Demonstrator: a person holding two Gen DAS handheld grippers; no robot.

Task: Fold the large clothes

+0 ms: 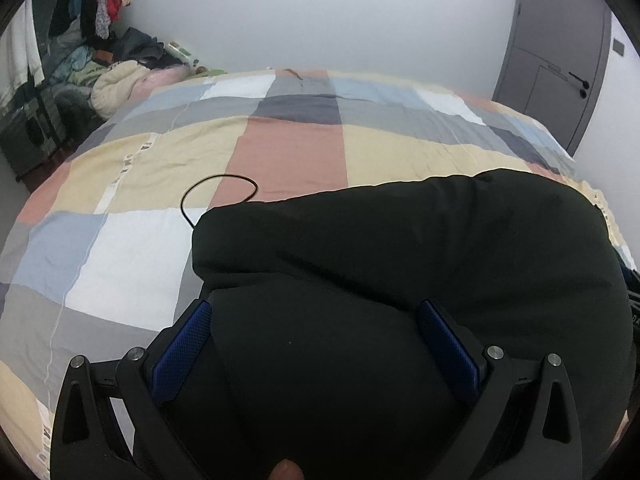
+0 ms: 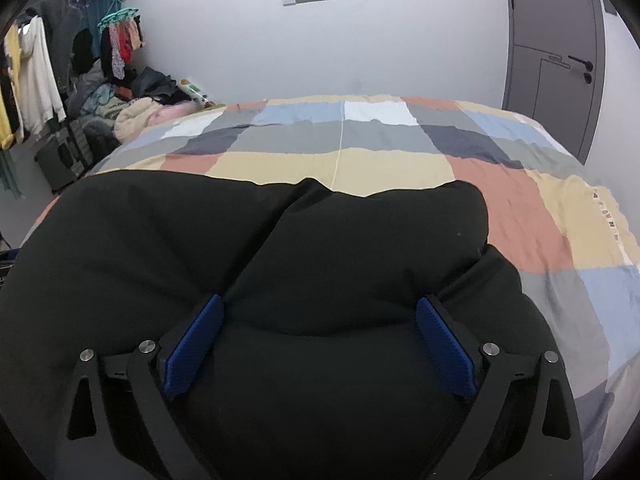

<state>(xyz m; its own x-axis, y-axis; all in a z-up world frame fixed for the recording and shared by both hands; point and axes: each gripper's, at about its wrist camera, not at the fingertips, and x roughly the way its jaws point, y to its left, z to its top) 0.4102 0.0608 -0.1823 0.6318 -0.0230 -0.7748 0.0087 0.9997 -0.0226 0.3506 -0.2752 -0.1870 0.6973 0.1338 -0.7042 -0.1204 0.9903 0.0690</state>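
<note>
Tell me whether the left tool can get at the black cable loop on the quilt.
Probably yes. The black cable loop lies in the open on the patchwork quilt, ahead and left of the left tool. The tool stands open over the black garment, and only its edge covers the cable's end.

- Lying on the near part of the bed [image 1: 288, 148]: a bulky garment [image 1: 400, 248], spread under both tools.
- Just left of the garment's far corner, on the bed: a looped cord [image 1: 218, 192].
- Beyond the bed's far-left corner: a clothes pile [image 2: 132, 108], with hanging clothes [image 2: 36, 80] above and left.
- Far right, behind the bed: a door [image 2: 556, 60].
</note>
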